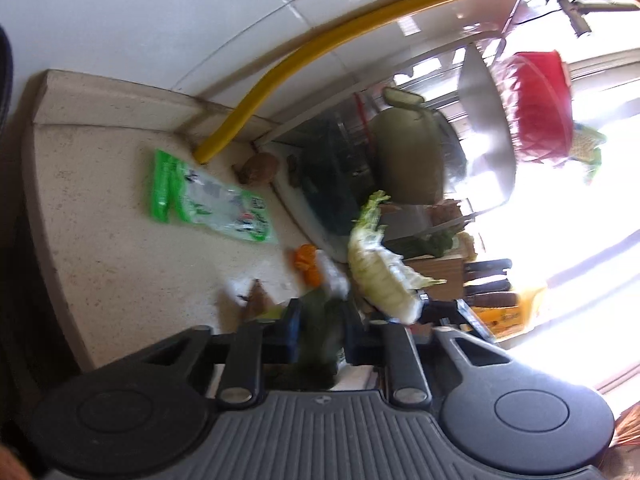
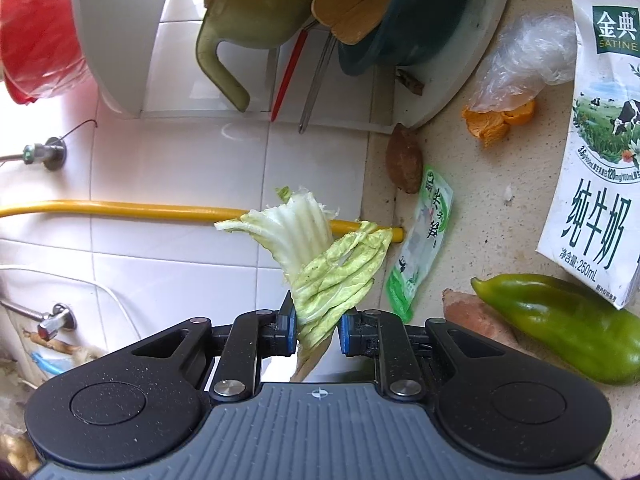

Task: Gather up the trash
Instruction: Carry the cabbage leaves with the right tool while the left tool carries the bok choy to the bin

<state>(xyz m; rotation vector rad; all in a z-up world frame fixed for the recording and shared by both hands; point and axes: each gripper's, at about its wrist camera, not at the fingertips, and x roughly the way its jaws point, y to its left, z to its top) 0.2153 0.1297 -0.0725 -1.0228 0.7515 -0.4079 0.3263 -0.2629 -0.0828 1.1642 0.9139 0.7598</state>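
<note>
In the right wrist view my right gripper (image 2: 318, 332) is shut on a pale green cabbage leaf (image 2: 320, 272), held up in front of the tiled wall. The same cabbage leaf (image 1: 380, 276) shows in the blurred left wrist view. There my left gripper (image 1: 322, 332) has its fingers close together around the end of a dark green pepper (image 1: 320, 320). That green pepper (image 2: 560, 328) lies low at the right on the counter. Other litter on the counter: a green snack wrapper (image 2: 420, 240), orange peel (image 2: 492, 120), a crumpled plastic bag (image 2: 524, 56) and a milk carton (image 2: 596, 160).
A dish rack against the wall holds an olive jug (image 2: 240, 20) and a teal bowl (image 2: 400, 12). A yellow pipe (image 2: 120, 208) runs along the tiles down to the speckled counter (image 2: 500, 220). One sweet potato (image 2: 404, 160) lies by the wall, another (image 2: 476, 316) beside the pepper. A red bag (image 2: 36, 32) hangs at the left.
</note>
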